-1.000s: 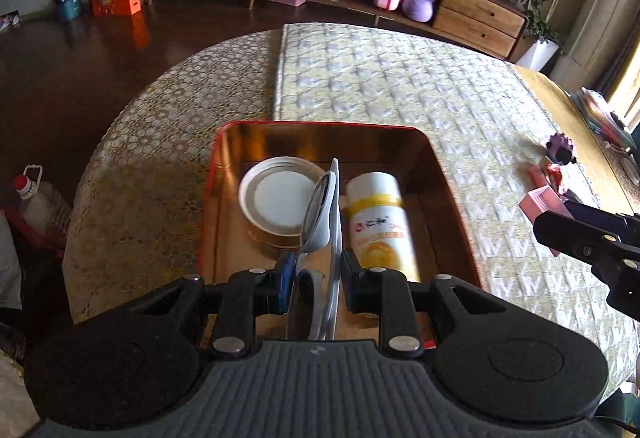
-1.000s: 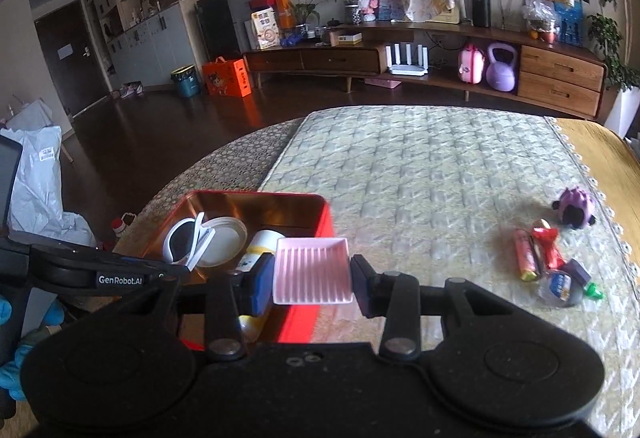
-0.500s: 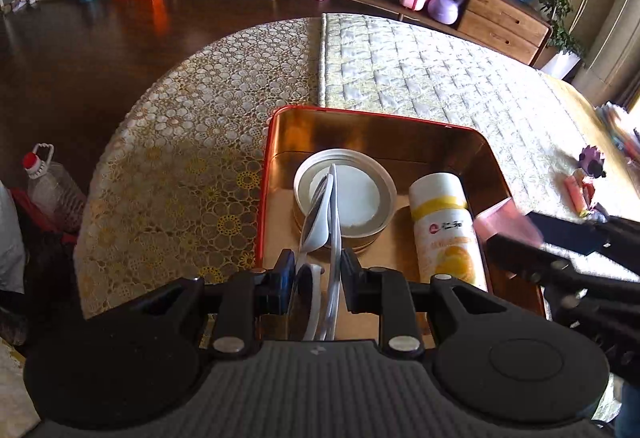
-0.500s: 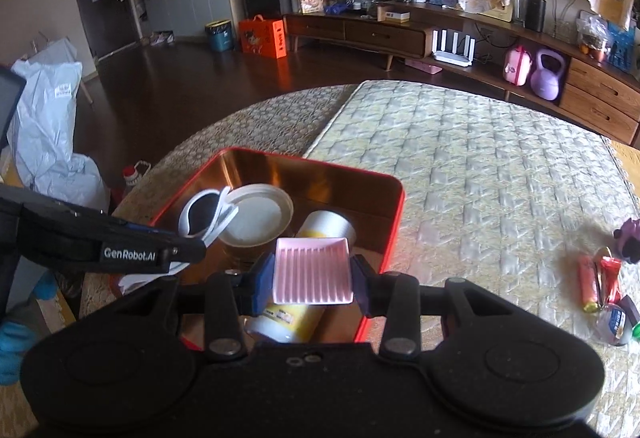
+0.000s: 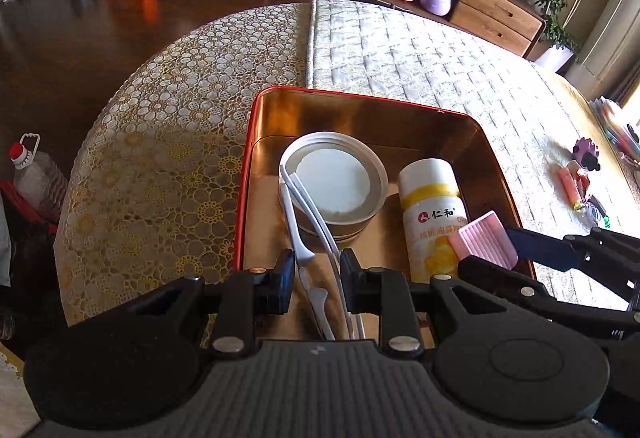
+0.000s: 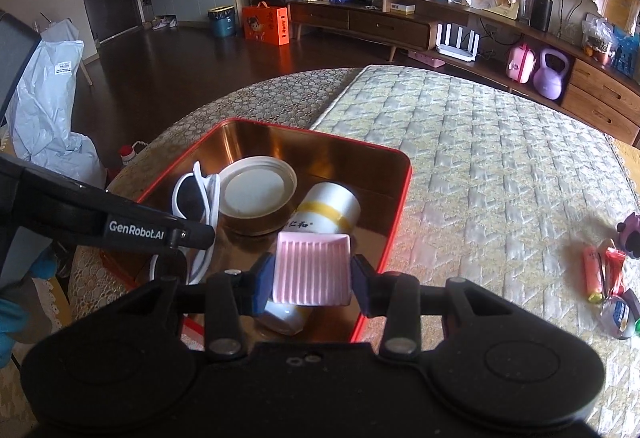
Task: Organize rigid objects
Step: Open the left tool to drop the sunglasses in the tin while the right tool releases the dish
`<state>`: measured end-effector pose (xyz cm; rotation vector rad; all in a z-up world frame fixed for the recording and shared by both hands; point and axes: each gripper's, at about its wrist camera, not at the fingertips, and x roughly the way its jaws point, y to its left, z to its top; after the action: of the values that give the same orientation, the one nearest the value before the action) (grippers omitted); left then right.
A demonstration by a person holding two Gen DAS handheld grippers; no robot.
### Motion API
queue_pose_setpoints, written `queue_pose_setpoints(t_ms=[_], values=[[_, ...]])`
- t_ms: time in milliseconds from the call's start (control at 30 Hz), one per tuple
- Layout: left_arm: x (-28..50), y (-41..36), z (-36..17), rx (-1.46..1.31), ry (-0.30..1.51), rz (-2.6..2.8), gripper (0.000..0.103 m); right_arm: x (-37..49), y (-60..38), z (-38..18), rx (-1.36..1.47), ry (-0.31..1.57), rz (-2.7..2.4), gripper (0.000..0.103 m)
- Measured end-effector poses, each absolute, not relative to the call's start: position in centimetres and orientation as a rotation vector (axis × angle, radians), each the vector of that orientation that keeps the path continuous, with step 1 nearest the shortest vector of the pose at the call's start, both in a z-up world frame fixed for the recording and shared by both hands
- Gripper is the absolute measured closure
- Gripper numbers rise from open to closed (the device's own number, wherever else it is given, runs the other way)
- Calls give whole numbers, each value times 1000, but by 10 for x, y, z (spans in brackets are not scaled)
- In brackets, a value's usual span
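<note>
A red tin tray (image 5: 360, 102) (image 6: 400, 198) with a copper inside holds a round white lid (image 5: 334, 184) (image 6: 256, 192) and a white-and-yellow bottle (image 5: 434, 214) (image 6: 326, 214) lying down. My left gripper (image 5: 316, 280) stands over the tray's near left part; its fingers have parted from white sunglasses (image 5: 310, 234) (image 6: 196, 206) that lean on the lid. My right gripper (image 6: 312, 280) is shut on a pink ribbed soap dish (image 6: 312, 268) (image 5: 486, 238) above the bottle at the tray's right side.
The tray sits on a round table with a gold lace cloth (image 5: 160, 158) and a quilted runner (image 6: 480, 158). Small toys and wrapped snacks (image 6: 604, 274) (image 5: 580, 178) lie to the right. A plastic bottle (image 5: 36, 174) stands on the floor left.
My left gripper has opened and the sunglasses have dropped against the lid. My right gripper has carried the pink dish left, from beside the tray to over the bottle.
</note>
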<state>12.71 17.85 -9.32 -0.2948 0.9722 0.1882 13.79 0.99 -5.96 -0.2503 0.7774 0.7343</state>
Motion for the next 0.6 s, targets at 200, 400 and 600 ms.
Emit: queue_pose_setpoints(t_ms=[200,400,600], values=[[124,178,-93,-293,980,190,79,133,6,-56,-236,784,754,56],[119,172,-89,-282,977,178,78,129,-1,-48,-209,769,761,49],[113,161,-77,-242,940,168,64,126,-12,-41,-165,756,748,46]])
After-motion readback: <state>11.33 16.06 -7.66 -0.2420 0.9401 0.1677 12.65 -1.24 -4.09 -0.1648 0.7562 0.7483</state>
